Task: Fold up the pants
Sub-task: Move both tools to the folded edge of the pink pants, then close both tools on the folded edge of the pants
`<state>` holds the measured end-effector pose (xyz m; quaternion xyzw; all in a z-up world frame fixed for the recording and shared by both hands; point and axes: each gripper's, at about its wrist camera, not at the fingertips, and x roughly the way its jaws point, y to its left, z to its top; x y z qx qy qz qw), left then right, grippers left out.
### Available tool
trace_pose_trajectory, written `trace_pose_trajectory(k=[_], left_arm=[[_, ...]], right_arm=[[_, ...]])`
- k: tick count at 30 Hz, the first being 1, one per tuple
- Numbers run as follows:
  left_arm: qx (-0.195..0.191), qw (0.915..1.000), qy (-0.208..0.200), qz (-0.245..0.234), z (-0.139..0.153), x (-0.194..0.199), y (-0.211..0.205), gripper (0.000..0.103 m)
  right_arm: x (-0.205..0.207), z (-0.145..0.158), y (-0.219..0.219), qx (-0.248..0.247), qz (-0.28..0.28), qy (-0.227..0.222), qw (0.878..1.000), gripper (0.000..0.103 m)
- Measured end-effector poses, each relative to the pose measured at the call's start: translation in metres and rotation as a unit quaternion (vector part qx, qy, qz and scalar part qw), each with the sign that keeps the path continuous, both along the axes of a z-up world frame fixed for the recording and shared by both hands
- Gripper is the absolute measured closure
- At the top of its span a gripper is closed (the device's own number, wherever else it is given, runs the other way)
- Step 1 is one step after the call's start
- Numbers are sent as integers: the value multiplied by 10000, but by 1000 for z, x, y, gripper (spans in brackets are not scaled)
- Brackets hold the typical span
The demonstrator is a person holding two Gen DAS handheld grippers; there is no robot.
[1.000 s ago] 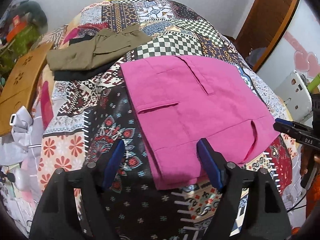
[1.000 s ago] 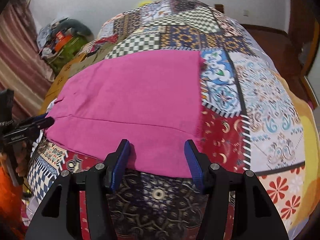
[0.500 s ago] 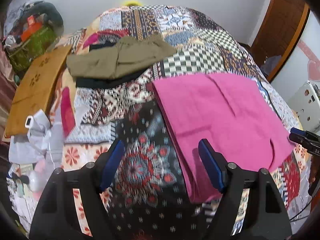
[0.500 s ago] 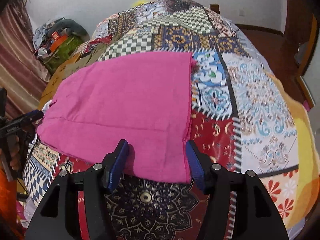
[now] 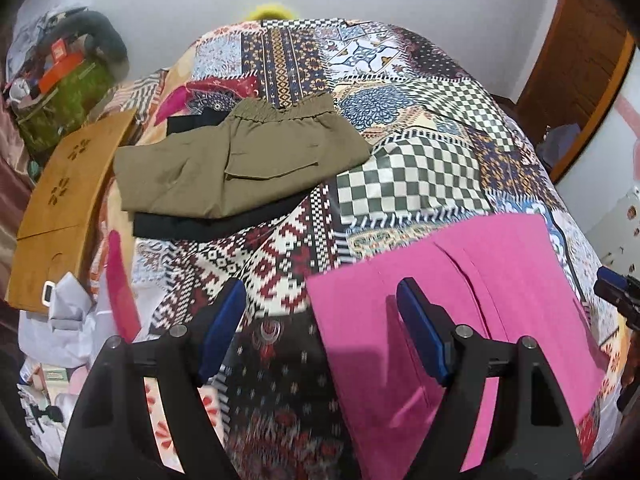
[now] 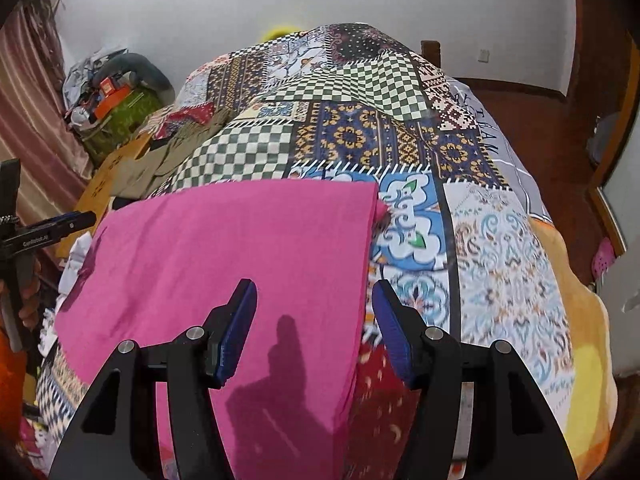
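I held the left gripper [image 5: 320, 332] and right gripper [image 6: 314, 326], both with jaws apart and empty, above the folded magenta cotton pants [image 6: 240, 264], flat on the patchwork quilt [image 6: 500, 280], probably for 1 more fold.

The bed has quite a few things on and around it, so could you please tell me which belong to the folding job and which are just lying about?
Part of the job:
- pink pants, lying flat on the patchwork bedspread
- left gripper, open
- right gripper, open

Just lying about:
- olive pants, already folded
- black garment beneath them
- wooden board
- green bag
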<state>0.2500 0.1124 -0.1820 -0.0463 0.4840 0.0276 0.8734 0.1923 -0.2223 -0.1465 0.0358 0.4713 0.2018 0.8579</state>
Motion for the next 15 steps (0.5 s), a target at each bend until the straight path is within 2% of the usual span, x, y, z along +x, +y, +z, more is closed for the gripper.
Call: trace_pose_trajectory(k=[5, 9, 12, 13, 14, 15], left_arm=[[-16, 9998, 160, 99, -20, 23, 3, 25], [-267, 9988, 399, 45, -44, 29, 1, 26], [-551, 9978, 371, -71, -47, 29, 1, 38], [-723, 9965, 383, -146, -47, 29, 1, 49], [-863, 9953, 413, -174, -47, 30, 2, 54], [-887, 9951, 412, -157, -48, 30, 2, 54]], right_arm=[[27, -10, 4, -84, 48, -7, 10000, 47], [53, -26, 6, -211, 23, 48, 9998, 43], [72, -40, 9, -222, -25, 183, 9996, 43], [77, -45, 10, -221, -25, 231, 9995, 43], [81, -48, 11, -205, -6, 268, 9994, 44], [83, -51, 11, -140, 5, 283, 9995, 44]])
